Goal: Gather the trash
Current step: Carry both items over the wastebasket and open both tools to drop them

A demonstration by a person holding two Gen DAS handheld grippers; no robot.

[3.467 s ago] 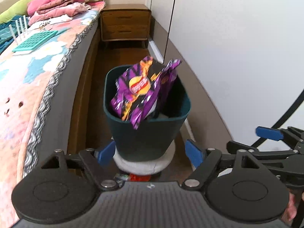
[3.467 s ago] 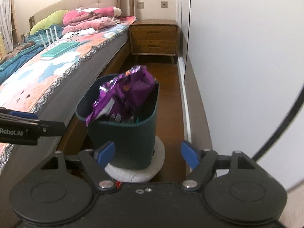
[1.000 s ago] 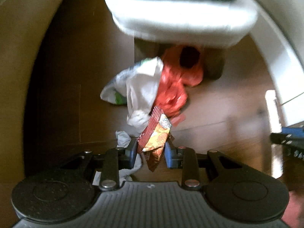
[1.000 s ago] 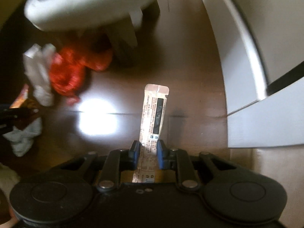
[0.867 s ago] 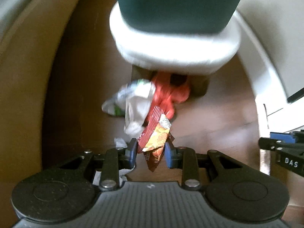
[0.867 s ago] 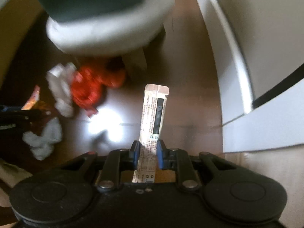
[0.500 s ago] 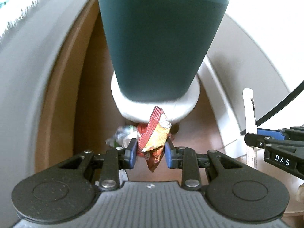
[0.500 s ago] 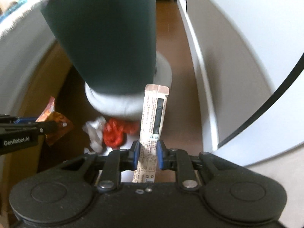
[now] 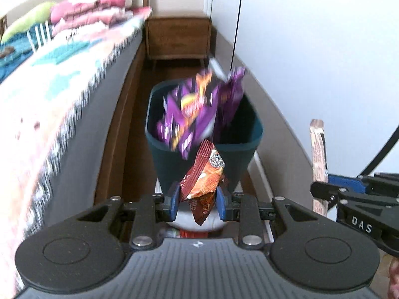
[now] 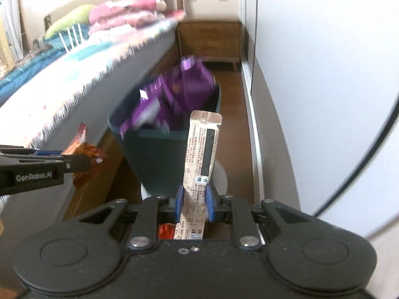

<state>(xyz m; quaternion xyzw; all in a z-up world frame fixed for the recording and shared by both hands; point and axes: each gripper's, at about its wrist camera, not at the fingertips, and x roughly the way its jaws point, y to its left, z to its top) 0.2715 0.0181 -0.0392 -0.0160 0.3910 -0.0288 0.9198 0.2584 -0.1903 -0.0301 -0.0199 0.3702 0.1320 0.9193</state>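
Note:
My left gripper (image 9: pixel 198 203) is shut on a crumpled red-orange snack wrapper (image 9: pixel 203 178), held up in front of a dark teal trash bin (image 9: pixel 204 152). The bin stands on a white round stool and holds a purple chip bag (image 9: pixel 197 109). My right gripper (image 10: pixel 194 203) is shut on a long pale sachet wrapper (image 10: pixel 202 154), upright, just before the bin (image 10: pixel 162 159). The left gripper with its wrapper (image 10: pixel 84 154) shows at the right wrist view's left; the right gripper with its sachet (image 9: pixel 318 157) shows at the left wrist view's right.
A bed (image 9: pixel 49 94) with a patterned cover runs along the left. A white wardrobe wall (image 9: pixel 311 49) runs along the right. A wooden nightstand (image 9: pixel 178 37) stands at the far end of the narrow floor strip. Red trash (image 10: pixel 165 231) lies on the floor below.
Both grippers rose from the floor to near the bin's rim, each still holding its wrapper. The view swung up from the floor trash to the bin, bed and nightstand.

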